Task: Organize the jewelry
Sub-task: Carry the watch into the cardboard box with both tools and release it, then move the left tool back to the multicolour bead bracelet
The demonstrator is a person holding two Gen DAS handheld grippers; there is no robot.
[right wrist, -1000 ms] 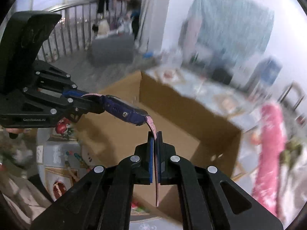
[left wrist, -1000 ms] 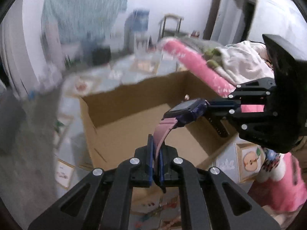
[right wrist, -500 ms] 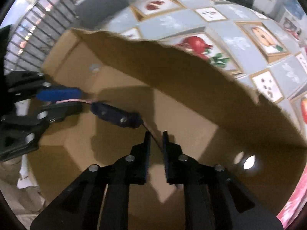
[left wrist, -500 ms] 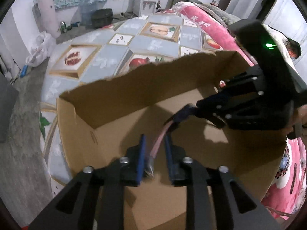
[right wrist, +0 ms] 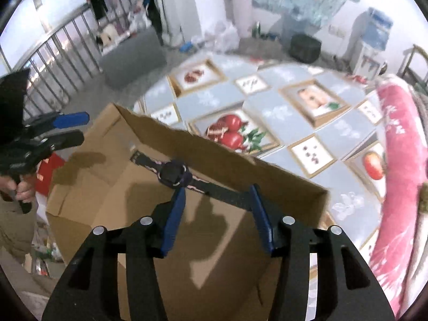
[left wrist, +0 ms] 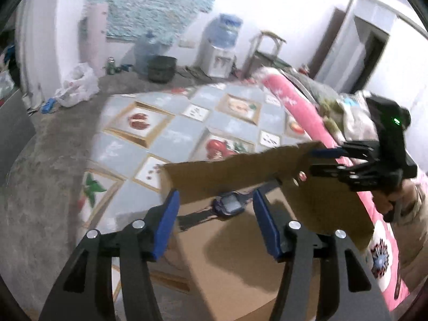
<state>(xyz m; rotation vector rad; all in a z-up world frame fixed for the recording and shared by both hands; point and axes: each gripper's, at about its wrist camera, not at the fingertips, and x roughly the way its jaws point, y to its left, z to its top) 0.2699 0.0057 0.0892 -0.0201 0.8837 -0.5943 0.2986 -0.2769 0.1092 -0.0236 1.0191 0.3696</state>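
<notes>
Blue-padded black left gripper [left wrist: 214,219] low in its own view, jaws parted about halfway and opening, nothing pressed between the pads. Beyond the gap, lying free on the floor of the cardboard box [left wrist: 240,262] close under its far wall: the watch [left wrist: 228,205], dark purple case face up, dark strap trailing left toward the left pad without clearly touching it. Off at the right edge, over the box's right wall, the right gripper [left wrist: 325,160], held in a hand [left wrist: 393,200], jaws likewise apart and empty.

Same blue pads on the right gripper [right wrist: 215,215] in its own view, jaws about half open and opening. Strap of the watch [right wrist: 174,175] crossing just past the tips, running from the left pad to the right one; contact with the pads not possible to tell, no squeeze seen. Shown only here: the whole strap, buckle end reaching toward the box's far left corner, and the left gripper [right wrist: 72,129] at the left edge, fingers spread, gripped by a hand [right wrist: 20,190].

Seen only from the left wrist: torn top edge of the box's far wall. Beyond the box in both views, fruit-patterned tablecloth [right wrist: 281,112]; pink blanket [left wrist: 294,107] along its right side.
</notes>
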